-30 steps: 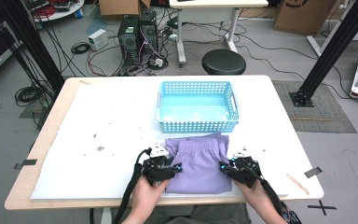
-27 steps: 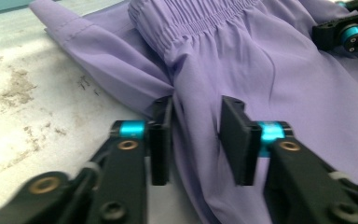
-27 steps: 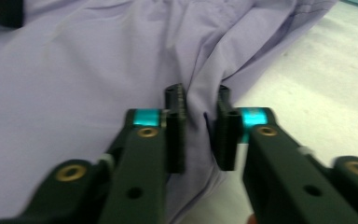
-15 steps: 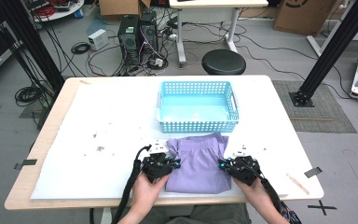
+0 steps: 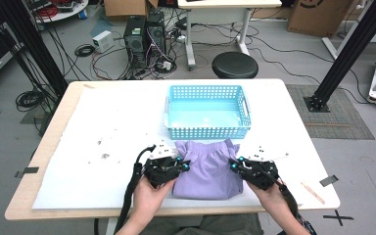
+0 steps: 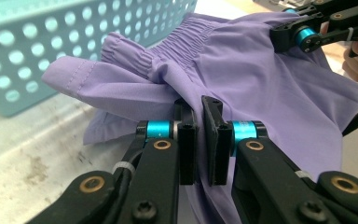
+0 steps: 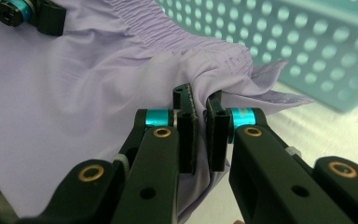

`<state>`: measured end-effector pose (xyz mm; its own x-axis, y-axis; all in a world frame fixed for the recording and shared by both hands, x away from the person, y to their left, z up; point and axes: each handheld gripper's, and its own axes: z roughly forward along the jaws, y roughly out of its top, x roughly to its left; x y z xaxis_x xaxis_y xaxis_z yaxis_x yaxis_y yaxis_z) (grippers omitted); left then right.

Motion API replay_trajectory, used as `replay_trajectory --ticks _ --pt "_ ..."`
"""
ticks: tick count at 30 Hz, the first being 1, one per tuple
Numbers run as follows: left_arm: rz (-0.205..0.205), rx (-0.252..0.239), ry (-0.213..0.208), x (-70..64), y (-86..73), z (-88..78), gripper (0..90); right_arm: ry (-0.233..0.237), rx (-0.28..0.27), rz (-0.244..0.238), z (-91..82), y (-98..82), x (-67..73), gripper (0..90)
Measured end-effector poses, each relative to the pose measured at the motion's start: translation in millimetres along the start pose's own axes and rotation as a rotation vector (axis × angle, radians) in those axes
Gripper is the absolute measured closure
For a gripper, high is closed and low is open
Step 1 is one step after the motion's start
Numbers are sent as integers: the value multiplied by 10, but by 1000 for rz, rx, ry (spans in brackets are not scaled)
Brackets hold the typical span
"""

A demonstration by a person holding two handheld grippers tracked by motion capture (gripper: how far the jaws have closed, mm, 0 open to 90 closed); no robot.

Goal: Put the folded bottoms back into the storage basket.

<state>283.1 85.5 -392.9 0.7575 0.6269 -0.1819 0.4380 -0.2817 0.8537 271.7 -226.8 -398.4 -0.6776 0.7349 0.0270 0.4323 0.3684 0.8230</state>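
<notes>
Both hand-held grippers barely shifted, pinched cloth hiding jaw tips.

Garment before basket, between tongs

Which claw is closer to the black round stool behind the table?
The right claw. It grips the purple garment on its right edge, more nearly below the stool. The left claw grips the opposite edge, farther to the left.

Grey floor all round the table; at 12 o'clock a round black stool; at 11 two computer towers amid tangled cables; at 1 a cardboard box; black frame posts at 2.
</notes>
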Motion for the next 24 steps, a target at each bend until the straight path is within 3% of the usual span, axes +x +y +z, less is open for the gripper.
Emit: replay_trajectory --ticks 12,16,18,24 --pt "61 -80 26 96 511 -249 849 -27 -122 -41 -167 515 -69 859" --pt "80 -93 39 144 698 -254 849 -42 -156 -45 -176 740 -164 858" --pt "80 -105 36 191 790 -238 849 -46 -161 -42 -171 771 -180 859" --pt "96 -105 82 393 1043 -115 849 -77 -172 -31 -49 997 -380 859"
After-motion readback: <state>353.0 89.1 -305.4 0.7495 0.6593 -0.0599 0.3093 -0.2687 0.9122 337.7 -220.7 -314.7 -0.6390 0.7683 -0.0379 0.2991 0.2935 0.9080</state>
